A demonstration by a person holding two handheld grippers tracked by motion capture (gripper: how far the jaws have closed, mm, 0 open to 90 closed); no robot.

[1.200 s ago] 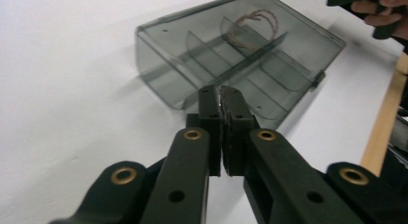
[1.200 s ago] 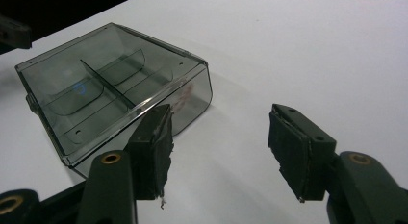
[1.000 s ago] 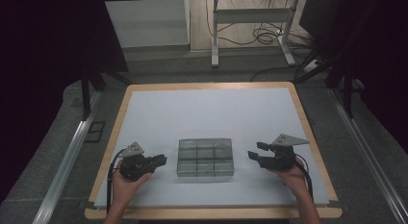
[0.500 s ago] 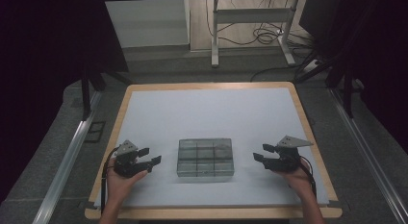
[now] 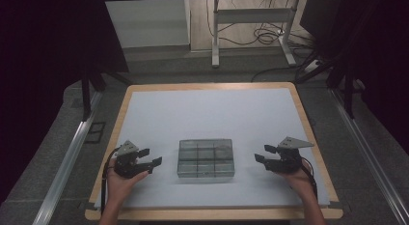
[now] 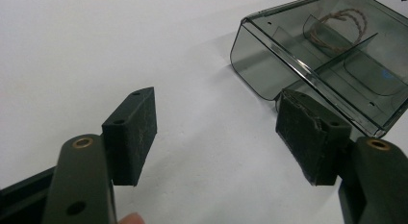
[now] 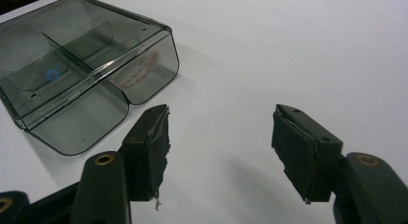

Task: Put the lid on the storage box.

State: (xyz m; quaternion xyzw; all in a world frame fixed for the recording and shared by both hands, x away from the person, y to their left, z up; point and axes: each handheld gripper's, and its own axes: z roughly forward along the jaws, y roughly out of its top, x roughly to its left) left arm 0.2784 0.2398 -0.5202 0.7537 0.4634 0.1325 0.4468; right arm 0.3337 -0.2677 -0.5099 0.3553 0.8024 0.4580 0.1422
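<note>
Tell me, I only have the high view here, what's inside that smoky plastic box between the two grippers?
Observer: In the left gripper view, the compartment box holds a thin brownish braided cord, coiled in one far compartment.
Operator: Anything else in it?
Observer: A small blue dot shows in a compartment in the right gripper view; what it is, I can't tell.
Operator: Are the grippers open?
Observer: Both. The left gripper has its jaws wide apart with only white table between them, and the right gripper likewise.
Operator: How are the pads?
Observer: The right gripper's pads look frayed at the edges, with a loose thread hanging from one.
</note>
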